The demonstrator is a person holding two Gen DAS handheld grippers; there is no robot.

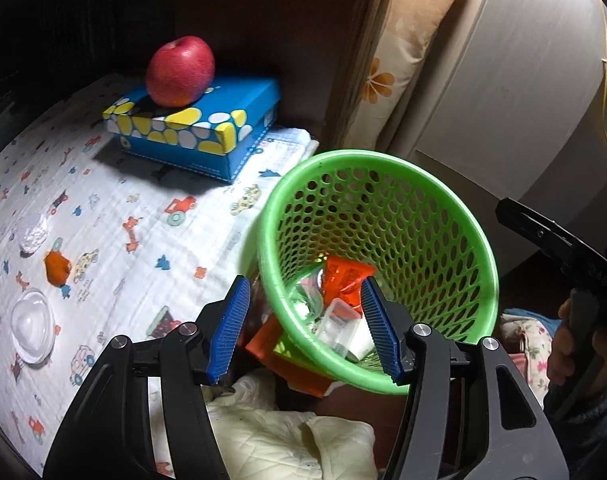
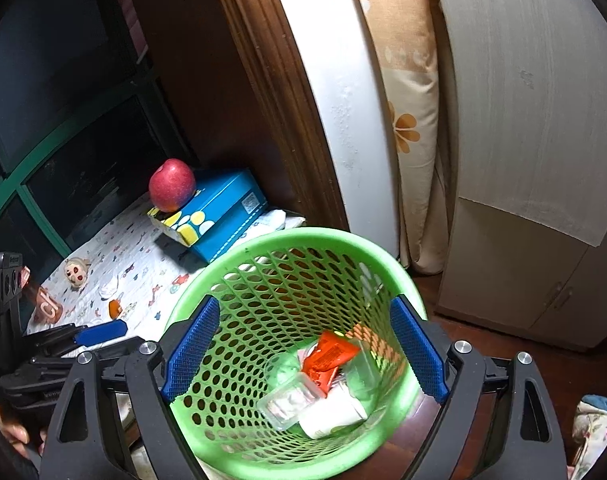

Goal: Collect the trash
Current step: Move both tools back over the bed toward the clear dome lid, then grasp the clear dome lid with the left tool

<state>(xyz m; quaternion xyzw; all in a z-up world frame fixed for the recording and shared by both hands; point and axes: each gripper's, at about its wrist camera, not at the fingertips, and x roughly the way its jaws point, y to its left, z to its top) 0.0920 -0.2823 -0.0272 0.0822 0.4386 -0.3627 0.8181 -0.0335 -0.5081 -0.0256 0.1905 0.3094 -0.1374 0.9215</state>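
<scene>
A small green mesh basket [image 1: 383, 160] [image 2: 303, 236] sits beside the bed and holds an orange wrapper [image 2: 327, 356], a clear cup [image 2: 287, 400] and a white cup [image 2: 331, 416]. My left gripper [image 1: 303, 328] is open at the basket's near left rim with nothing pressed between its pads. One of its blue pads [image 2: 101, 332] shows left of the basket. My right gripper [image 2: 305, 348] is open wide over the basket, one pad before each side of the rim. On the bed lie an orange scrap [image 1: 57, 268], a white wad [image 1: 33, 232] and a clear dome cup [image 1: 31, 328].
A red apple [image 1: 180, 71] rests on a blue patterned box [image 1: 199, 132] at the back of the printed bedsheet [image 1: 143, 216]. A doll head [image 2: 76, 272] lies further along the sheet. A brown headboard, a cushion and a pale cabinet [image 2: 523, 280] stand behind. Cream quilted cloth [image 1: 271, 432] lies below the basket.
</scene>
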